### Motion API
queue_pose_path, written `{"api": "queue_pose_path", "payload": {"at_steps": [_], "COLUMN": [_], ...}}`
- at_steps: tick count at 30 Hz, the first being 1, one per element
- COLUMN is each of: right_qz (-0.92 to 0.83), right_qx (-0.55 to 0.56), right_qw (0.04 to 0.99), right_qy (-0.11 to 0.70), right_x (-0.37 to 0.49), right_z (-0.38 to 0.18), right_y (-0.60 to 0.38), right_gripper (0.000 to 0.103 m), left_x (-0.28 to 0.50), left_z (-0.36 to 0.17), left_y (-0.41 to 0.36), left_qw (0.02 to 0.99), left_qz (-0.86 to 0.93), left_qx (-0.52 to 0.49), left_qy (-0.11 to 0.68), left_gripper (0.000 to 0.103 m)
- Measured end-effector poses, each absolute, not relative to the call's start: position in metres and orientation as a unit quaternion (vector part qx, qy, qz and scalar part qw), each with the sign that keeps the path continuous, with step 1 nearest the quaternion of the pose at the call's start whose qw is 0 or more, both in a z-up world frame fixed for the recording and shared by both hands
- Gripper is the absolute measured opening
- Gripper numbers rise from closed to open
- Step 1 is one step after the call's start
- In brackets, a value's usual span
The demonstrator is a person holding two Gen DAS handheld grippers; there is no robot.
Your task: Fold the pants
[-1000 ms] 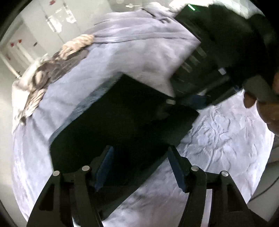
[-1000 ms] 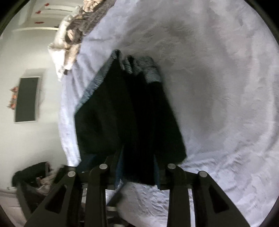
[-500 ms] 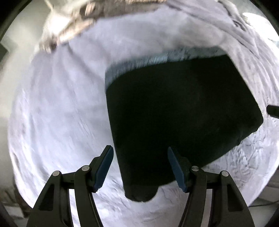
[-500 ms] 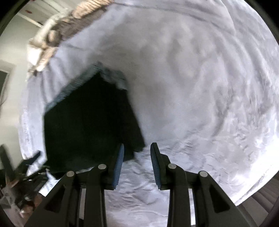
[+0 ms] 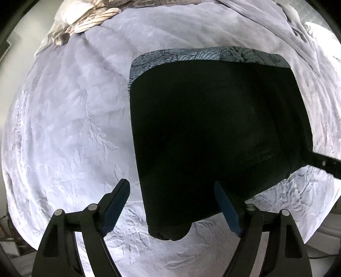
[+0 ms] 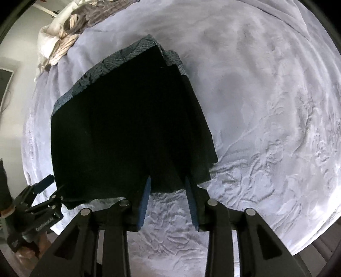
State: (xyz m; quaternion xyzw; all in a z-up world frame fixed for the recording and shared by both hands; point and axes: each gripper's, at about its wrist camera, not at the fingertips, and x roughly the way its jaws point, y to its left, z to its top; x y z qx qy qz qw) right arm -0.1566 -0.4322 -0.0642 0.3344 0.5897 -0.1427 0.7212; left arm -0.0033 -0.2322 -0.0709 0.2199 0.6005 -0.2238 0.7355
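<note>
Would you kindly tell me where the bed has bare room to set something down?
Bare lavender bedspread lies open right of the folded black pants, and left of them in the left view. The crumpled beige striped bedding crowds the far corner.

Folded pants (image 5: 213,132) lie flat on the bedspread (image 5: 70,127), patterned band along the far edge, near edge toward both grippers. Crumpled bedding (image 5: 89,17) sits at the far left of the bed, well apart from the pants. Left gripper (image 5: 172,191) stands over the pants' near left corner, right gripper (image 6: 168,185) over the near right corner, each with cloth between its parted jaws.
</note>
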Motion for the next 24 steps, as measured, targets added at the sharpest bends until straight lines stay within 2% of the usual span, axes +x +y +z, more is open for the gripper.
{"api": "queue_pose_path", "payload": {"at_steps": [3,24], "right_qz": [-0.14,-0.163], "right_qx": [0.329,0.347], "right_qw": [0.717,0.726], "right_qy": [0.598,0.571], "right_x": [-0.162,-0.171], "right_z": [-0.065,-0.048], "right_y": [-0.434,-0.45], "right_gripper": [0.047,0.047], "left_x": [0.005,0.07], "left_z": [-0.069,-0.051], "left_y": [-0.23,-0.223], "left_qw": [0.732,0.752], "left_qz": [-0.221,-0.196], "left_qx": [0.207,0.161], "left_qy": [0.611,0.608], "left_gripper": [0.082,0.082]}}
